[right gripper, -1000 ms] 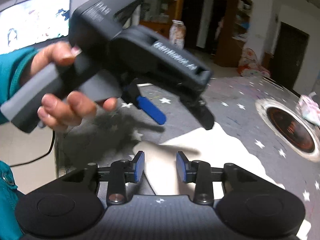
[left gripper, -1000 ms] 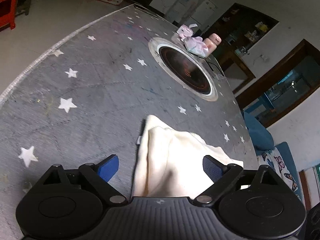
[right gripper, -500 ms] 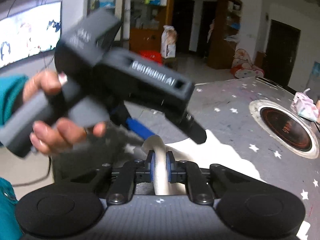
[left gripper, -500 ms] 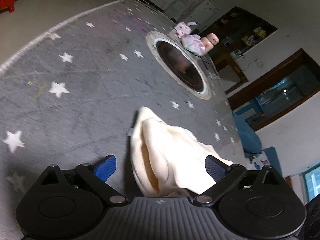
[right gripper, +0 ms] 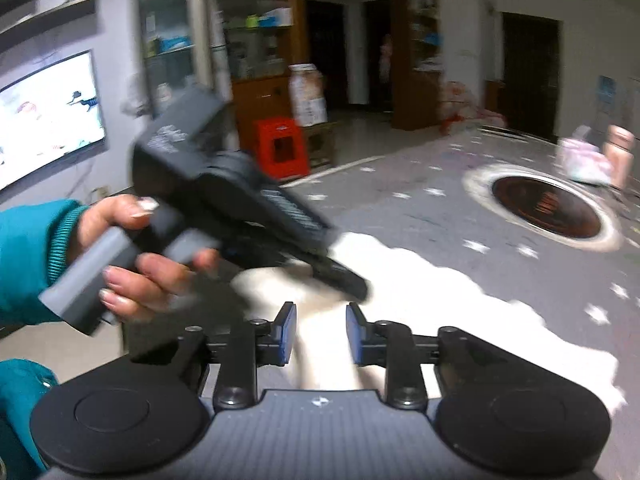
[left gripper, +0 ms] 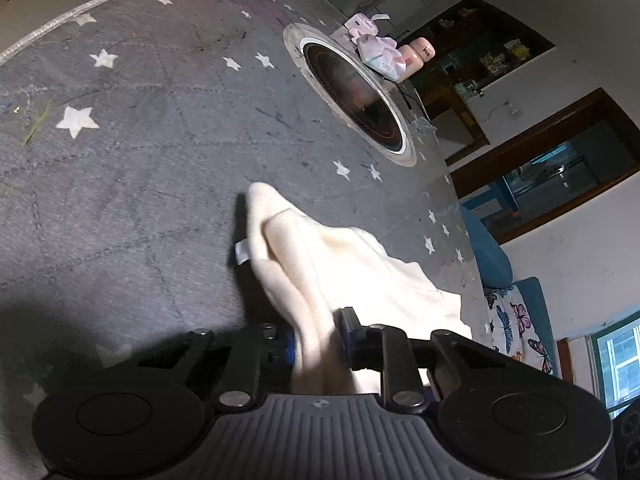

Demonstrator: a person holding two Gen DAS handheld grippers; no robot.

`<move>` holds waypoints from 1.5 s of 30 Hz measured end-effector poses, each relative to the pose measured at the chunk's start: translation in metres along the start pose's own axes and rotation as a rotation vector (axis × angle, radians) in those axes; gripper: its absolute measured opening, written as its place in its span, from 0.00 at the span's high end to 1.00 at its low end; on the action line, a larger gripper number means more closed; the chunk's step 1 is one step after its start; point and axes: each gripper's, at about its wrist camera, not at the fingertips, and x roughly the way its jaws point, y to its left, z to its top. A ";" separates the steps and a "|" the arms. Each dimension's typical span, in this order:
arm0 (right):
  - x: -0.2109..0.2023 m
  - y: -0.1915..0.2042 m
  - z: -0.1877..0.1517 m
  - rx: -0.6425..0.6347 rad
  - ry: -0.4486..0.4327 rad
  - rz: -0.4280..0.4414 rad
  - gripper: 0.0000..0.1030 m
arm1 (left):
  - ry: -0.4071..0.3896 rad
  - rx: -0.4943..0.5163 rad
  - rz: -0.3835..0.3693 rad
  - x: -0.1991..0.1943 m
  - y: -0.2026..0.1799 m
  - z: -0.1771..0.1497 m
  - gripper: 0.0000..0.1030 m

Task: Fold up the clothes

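Observation:
A cream cloth (left gripper: 340,264) lies bunched on the grey star-print table cover (left gripper: 140,140). My left gripper (left gripper: 318,338) is closing, and its blue pads pinch a raised fold of the cloth's near end. In the right wrist view a hand in a teal sleeve holds that left gripper (right gripper: 344,280), nose down on the cloth (right gripper: 440,292). My right gripper (right gripper: 321,334) is opening. Its pads stand apart with a strip of cloth between them, and the picture is blurred.
A round dark hob (left gripper: 356,92) is set into the table beyond the cloth, with pink packets (left gripper: 376,50) behind it. The table edge curves off at the far left. A red stool (right gripper: 282,148), shelves and a lit screen (right gripper: 48,120) stand in the room.
My left gripper sank onto the cloth and its wide jaws shut on a fold. My right gripper first clamped a thin fold, then its jaws parted while it swung sideways.

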 end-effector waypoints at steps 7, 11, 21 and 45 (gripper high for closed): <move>-0.037 -0.063 -0.031 0.186 0.006 -0.272 0.61 | -0.018 0.091 0.048 0.000 -0.012 -0.004 0.79; -0.046 -0.108 -0.050 0.304 0.013 -0.379 0.54 | -0.018 0.119 0.064 0.000 -0.016 -0.005 0.78; -0.023 -0.143 -0.061 0.520 -0.021 -0.267 0.73 | -0.017 0.202 0.119 0.003 -0.029 -0.003 0.81; -0.081 -0.237 -0.013 0.486 -0.111 -0.493 0.89 | 0.004 0.472 0.035 0.113 -0.176 0.064 0.87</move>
